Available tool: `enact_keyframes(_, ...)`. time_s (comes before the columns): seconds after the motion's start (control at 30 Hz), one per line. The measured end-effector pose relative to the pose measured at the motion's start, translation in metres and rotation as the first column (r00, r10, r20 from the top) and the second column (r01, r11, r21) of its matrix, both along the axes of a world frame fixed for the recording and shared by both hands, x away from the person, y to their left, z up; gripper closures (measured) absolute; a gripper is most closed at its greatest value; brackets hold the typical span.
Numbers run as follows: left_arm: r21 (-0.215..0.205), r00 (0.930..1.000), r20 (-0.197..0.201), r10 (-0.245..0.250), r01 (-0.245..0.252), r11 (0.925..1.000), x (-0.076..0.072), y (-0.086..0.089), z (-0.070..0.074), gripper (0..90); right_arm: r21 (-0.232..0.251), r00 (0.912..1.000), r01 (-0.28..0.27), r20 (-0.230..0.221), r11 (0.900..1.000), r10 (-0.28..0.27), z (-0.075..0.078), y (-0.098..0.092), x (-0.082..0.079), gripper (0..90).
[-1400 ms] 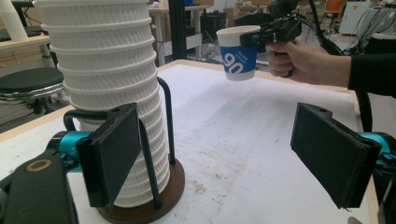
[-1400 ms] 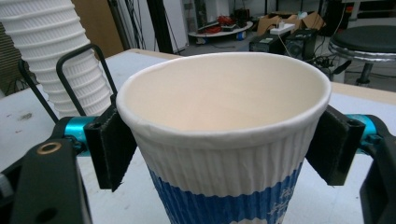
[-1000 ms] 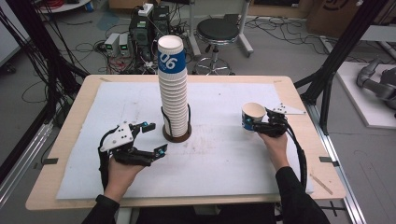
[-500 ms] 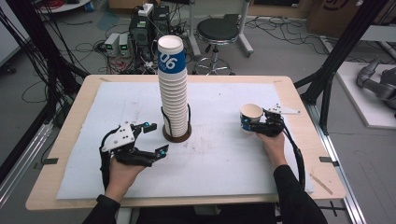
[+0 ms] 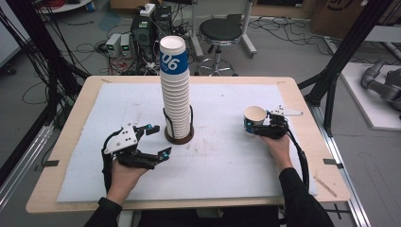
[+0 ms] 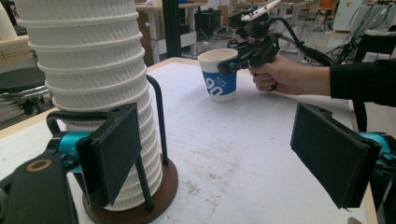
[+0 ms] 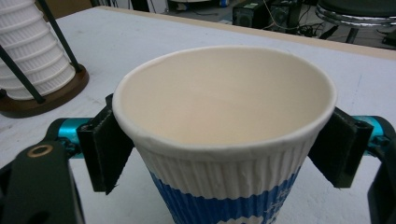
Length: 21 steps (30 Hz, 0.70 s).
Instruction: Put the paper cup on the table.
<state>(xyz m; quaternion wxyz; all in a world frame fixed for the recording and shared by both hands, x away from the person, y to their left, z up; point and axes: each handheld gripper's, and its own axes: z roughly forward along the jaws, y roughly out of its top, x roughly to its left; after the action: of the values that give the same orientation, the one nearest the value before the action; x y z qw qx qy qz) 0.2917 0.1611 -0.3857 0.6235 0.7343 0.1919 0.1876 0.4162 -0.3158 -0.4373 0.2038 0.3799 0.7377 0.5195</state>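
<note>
A tall stack of white ribbed paper cups (image 5: 176, 94) (image 6: 88, 70) (image 7: 32, 51) stands in a round brown holder with black wire posts (image 5: 178, 138) (image 6: 154, 196) at the table's middle. One single paper cup (image 5: 254, 118) (image 6: 219, 77) (image 7: 224, 140), white with a blue band, stands upright on the white mat to the right. My right gripper (image 5: 254, 125) (image 6: 233, 60) (image 7: 224, 154) flanks it just under the rim; its jaws have just been opening and the pads sit at the cup's sides without squeezing it. My left gripper (image 5: 160, 140) (image 6: 222, 158) is open and holds nothing, just left of the holder's base.
A white mat (image 5: 222, 161) covers most of the wooden table (image 5: 71, 156). Behind the table are a black stool (image 5: 220, 33), electronics boxes and cables on the floor. Black frame posts (image 5: 340, 61) rise at the right.
The single cup has settled upright and shifted slightly left between the right jaws. The left hand has not moved.
</note>
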Motion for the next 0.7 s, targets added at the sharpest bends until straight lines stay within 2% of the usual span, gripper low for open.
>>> enact_keyframes(0.13,0.000,1.0000,-0.003,-0.004,0.004,1.0000,-0.0002,-0.0010,0.0000,16.1,-0.031,1.0000,0.003,-0.009,1.000,-0.003,0.0012,0.0001,-0.0015,15.0)
enact_keyframes(0.43,0.003,1.0000,-0.006,-0.005,0.005,1.0000,0.0005,-0.0017,-0.0004,16.1,-0.064,0.9990,0.022,-0.036,0.998,-0.025,0.0007,0.0033,-0.0036,12.7)
enact_keyframes(0.7,0.002,1.0000,-0.007,-0.007,0.007,1.0000,0.0007,-0.0018,-0.0005,16.1,-0.092,0.9990,0.035,-0.024,0.995,-0.037,0.0032,0.0032,-0.0097,12.7)
